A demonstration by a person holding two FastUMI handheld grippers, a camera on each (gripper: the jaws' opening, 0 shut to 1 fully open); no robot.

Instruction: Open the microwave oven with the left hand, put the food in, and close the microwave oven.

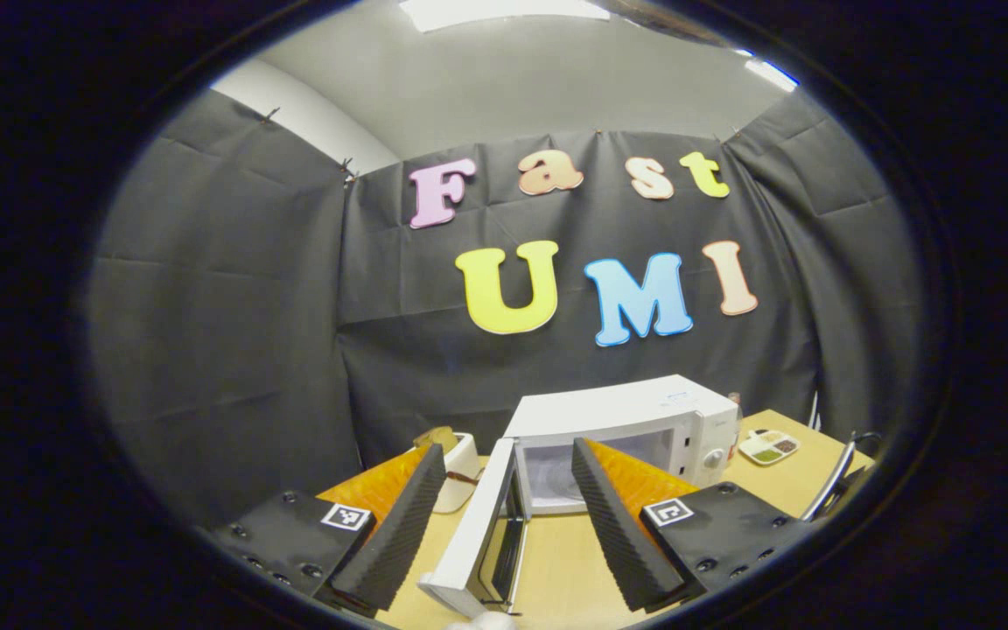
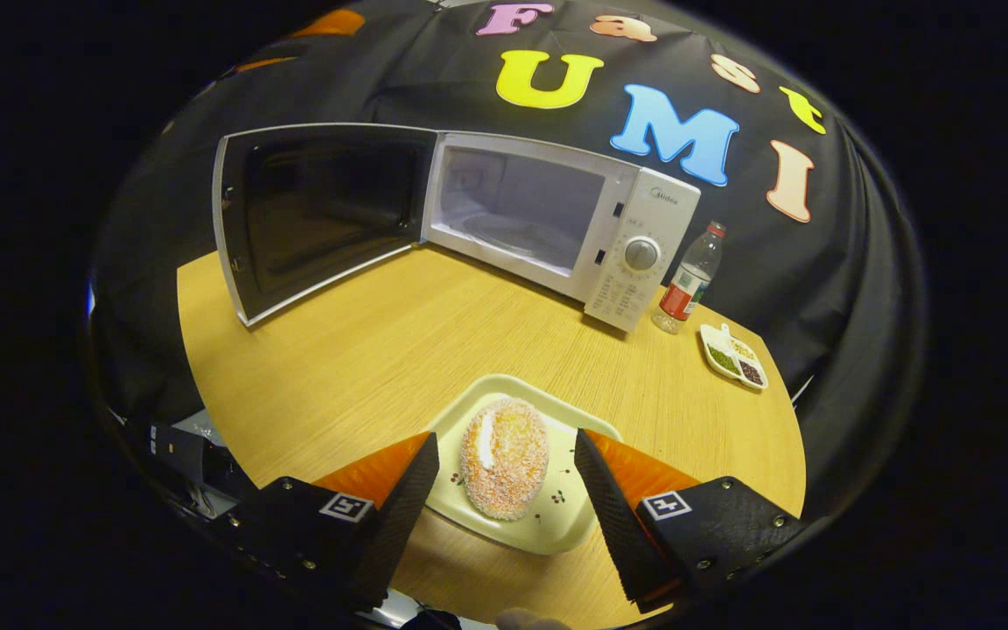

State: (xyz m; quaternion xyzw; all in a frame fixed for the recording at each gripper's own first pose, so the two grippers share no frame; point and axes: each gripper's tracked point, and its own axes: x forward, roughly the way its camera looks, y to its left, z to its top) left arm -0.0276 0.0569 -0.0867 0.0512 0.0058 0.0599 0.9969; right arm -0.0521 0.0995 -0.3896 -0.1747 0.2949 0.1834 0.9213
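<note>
The white microwave stands at the back of the wooden table, its door swung wide to the left and its cavity bare. A crumb-coated oval roll lies on a cream plate near the front edge. My right gripper is open, one finger on either side of the roll and over the plate. In the left gripper view the microwave is ahead and its door stands edge-on between the fingers of my open left gripper, touching neither.
A plastic bottle with a red label stands just right of the microwave, and a small divided dish lies beside it. A white container sits left of the microwave. Some dark gear lies past the table's left edge.
</note>
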